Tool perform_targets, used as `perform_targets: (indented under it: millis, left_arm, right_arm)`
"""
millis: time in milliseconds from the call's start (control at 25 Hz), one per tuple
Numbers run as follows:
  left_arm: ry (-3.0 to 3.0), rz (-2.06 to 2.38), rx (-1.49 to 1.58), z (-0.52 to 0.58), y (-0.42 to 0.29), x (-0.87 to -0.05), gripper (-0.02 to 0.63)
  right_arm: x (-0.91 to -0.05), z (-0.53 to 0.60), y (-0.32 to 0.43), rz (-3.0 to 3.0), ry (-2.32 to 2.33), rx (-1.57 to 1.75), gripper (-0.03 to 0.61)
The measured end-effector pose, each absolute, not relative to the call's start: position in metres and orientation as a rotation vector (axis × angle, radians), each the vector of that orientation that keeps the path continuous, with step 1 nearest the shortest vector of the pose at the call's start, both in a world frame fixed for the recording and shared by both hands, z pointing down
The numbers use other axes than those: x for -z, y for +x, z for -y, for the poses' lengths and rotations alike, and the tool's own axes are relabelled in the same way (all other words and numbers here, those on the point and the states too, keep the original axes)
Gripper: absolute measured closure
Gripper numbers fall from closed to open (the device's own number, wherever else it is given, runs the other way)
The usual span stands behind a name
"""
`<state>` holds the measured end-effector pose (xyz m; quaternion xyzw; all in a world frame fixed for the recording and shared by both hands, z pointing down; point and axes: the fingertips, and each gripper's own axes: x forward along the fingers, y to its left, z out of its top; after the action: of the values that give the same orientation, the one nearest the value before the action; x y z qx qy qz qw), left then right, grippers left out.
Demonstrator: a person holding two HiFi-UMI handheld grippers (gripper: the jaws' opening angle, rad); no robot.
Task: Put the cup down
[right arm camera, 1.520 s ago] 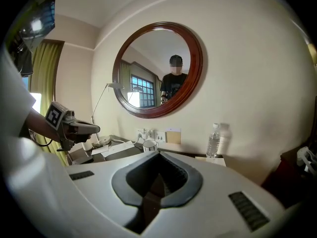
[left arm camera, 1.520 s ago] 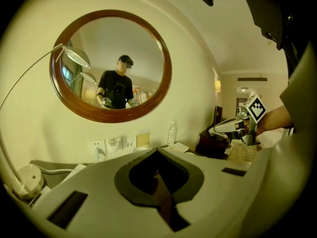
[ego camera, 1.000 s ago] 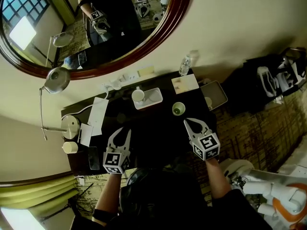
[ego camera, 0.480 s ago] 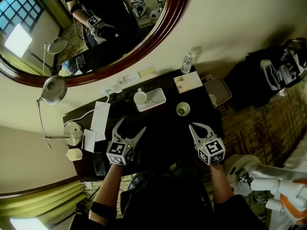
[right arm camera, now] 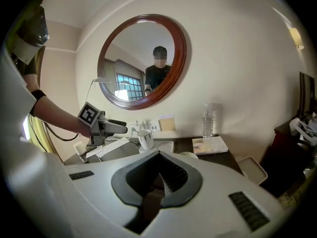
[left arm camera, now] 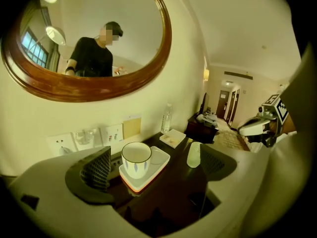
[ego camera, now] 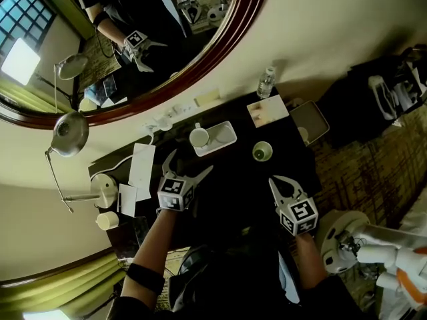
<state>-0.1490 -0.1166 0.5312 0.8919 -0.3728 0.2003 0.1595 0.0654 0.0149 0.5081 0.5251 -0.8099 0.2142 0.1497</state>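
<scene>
Two claws hang low over the dark worktop (ego camera: 230,182). The right claw (ego camera: 276,181) is pinched fully closed with nothing in it. The left claw (ego camera: 191,161) has just been spreading and gapes about as wide as it goes, pads bare, touching nothing. Just ahead of it, framed by its jaws, the cup (left arm camera: 136,158) stands upright on a white tray (left arm camera: 157,168), clear of both pads. It looks like glazed ceramic: stiff, slick, chippable, probably light. I'd grip across the body below the rim, never the thin lip. Off to that claw's right sits a green cup (ego camera: 262,152), and beyond it a bottle (ego camera: 266,83) by the wall.
</scene>
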Motion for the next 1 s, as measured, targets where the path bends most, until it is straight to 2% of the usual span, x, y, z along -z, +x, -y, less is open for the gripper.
perform_targets:
  millis: [680, 1000]
  left_arm:
    - [2.564, 1.143, -0.669, 0.196, -0.133, -0.622, 0.064]
    - [2.634, 1.102, -0.672, 0.213, -0.122, -0.631, 0.066]
  right_arm:
    - [-0.558, -0.019, 0.073, 2.268, 1.485, -0.692, 0.577]
    - [-0.573, -0.008, 0.072, 2.269, 1.476, -0.702, 0.577]
